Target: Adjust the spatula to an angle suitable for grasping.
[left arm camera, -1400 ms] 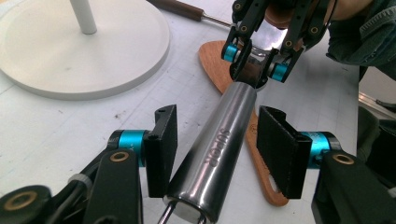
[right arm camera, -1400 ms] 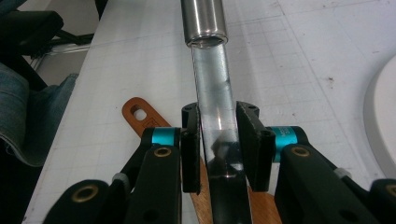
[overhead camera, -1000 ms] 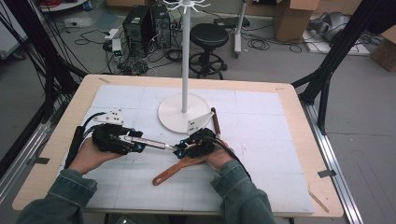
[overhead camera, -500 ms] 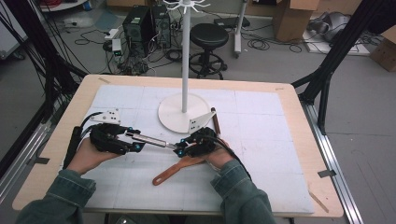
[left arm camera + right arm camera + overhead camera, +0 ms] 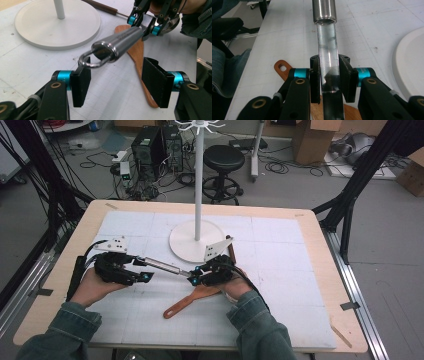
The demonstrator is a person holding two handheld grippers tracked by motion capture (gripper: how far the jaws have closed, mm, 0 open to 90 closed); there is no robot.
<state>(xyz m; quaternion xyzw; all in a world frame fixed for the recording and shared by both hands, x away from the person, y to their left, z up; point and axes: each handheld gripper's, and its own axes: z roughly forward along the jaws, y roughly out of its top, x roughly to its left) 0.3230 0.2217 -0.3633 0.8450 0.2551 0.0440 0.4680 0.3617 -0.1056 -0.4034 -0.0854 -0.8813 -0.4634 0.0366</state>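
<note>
My right claw (image 5: 194, 278) is clamped on the flat, shiny neck of a steel utensil (image 5: 161, 265), its pads pressing both faces of the metal strip in the right gripper view (image 5: 329, 67). The utensil hangs above the bench (image 5: 310, 222), stretching from my right claw toward my left one. Its round handle ends in a hanging loop (image 5: 90, 59), which floats between the pads of my left claw (image 5: 116, 81). That claw stands wide open: the loop sits close to one pad (image 5: 80, 83), whether touching I cannot tell, while the other pad is well clear of it. What kind of head the utensil has I cannot tell; it is hidden at my right hand.

Under my right hand a wooden spatula (image 5: 190, 300) lies flat on the white gridded mat (image 5: 280, 285), its handle pointing back toward me. Just beyond the claws stands a white rack (image 5: 198, 180) on a round base (image 5: 185, 245). A dark brown stick-like handle (image 5: 231, 248) lies at the base's edge, near my right hand.
</note>
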